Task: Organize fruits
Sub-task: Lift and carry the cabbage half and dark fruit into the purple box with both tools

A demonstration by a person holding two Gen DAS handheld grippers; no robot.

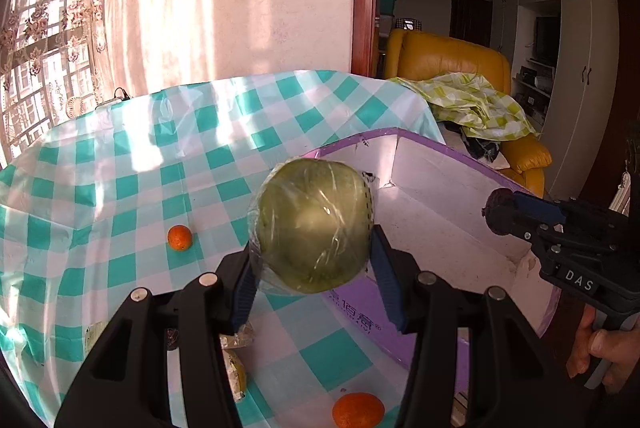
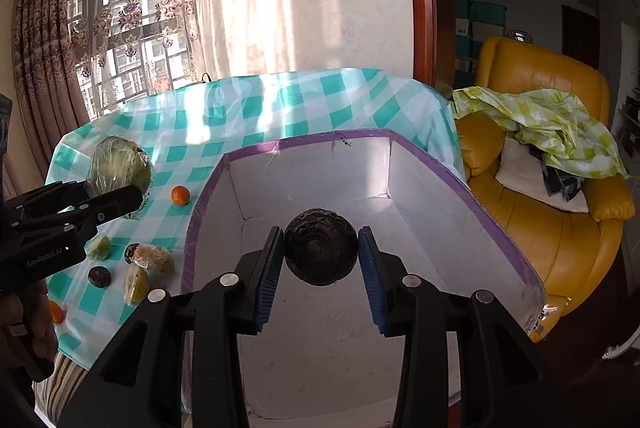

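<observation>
Right gripper clamped on dark round fruit over white box interior, left gripper clamped on wrapped green melon at box's near-left rim; advise lowering each w/ care to box floor before releasing, fruits kept apart.

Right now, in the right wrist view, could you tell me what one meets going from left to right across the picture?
Left gripper holding the wrapped green cabbage → small orange → dark round fruit in the right gripper, over the white box → yellow armchair.
</observation>
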